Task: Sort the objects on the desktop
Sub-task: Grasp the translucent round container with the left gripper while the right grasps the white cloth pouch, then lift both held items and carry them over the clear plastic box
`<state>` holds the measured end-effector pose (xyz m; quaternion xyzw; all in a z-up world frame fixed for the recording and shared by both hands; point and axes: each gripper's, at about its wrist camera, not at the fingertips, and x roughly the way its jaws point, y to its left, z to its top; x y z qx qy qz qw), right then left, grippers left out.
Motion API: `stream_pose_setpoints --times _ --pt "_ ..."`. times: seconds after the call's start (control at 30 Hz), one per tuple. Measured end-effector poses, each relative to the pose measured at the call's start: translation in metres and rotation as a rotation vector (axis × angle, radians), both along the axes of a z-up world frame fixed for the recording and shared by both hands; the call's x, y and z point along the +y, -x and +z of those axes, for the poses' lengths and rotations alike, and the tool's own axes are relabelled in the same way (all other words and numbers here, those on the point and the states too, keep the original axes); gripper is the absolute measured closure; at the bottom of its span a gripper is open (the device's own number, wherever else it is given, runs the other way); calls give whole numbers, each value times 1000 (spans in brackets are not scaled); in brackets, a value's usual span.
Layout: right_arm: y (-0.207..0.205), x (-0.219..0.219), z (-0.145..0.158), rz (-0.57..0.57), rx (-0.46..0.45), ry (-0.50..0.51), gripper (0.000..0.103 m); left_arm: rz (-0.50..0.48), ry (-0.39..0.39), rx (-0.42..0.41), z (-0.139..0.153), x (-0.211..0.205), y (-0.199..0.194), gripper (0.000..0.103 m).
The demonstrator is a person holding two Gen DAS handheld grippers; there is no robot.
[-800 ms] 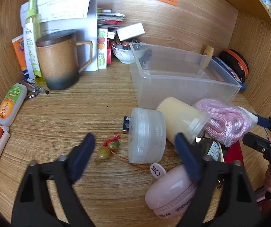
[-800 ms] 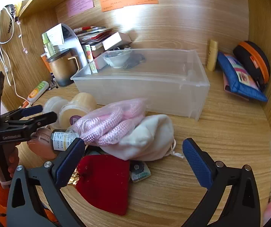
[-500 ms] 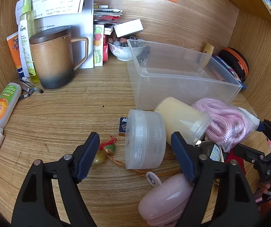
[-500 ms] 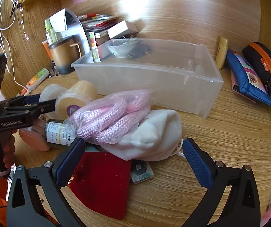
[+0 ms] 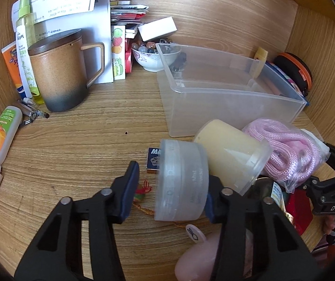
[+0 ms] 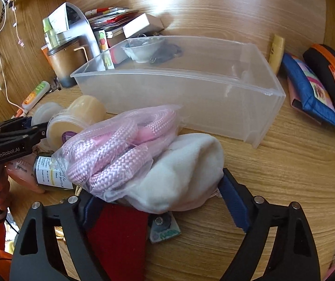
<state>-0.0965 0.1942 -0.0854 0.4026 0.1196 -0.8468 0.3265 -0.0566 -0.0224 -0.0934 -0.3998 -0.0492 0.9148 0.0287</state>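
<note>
Here left fingers (image 5: 133, 185) straddle frosted jar (image 5: 181, 182) — right fingers (image 6: 234, 207) wide around white pouch (image 6: 179, 178).

Right claw (image 6: 160, 201) spread around white pouch (image 6: 181, 175), bagged pink rope (image 6: 120, 145) on top

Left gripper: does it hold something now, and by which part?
Nothing is held yet. The left gripper is open, its fingers on either side of the frosted jar, which lies on its side.

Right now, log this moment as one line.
left tongs: open around frosted jar | right tongs: open around white pouch | clear bin: nothing dropped in yet
</note>
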Motion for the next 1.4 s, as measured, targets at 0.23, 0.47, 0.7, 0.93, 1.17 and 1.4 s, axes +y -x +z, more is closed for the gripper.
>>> stream_pose_setpoints --times 0.23,0.47,0.7,0.93,1.17,1.4 --pt "3 2 0 11 3 26 30 -4 20 10 -1 4 2 73" --pt "4 10 2 3 -10 74 51 3 34 13 0 5 2 73" --pt "3 18 5 -8 -22 106 63 6 27 21 2 3 3 74" --pt "1 33 12 -51 -7 130 65 17 24 44 10 0 1 74" --pt "-1 52 25 -82 22 155 66 20 16 43 11 4 -1 74" --pt "-9 61 42 -77 57 199 66 27 8 56 17 7 -2 74"
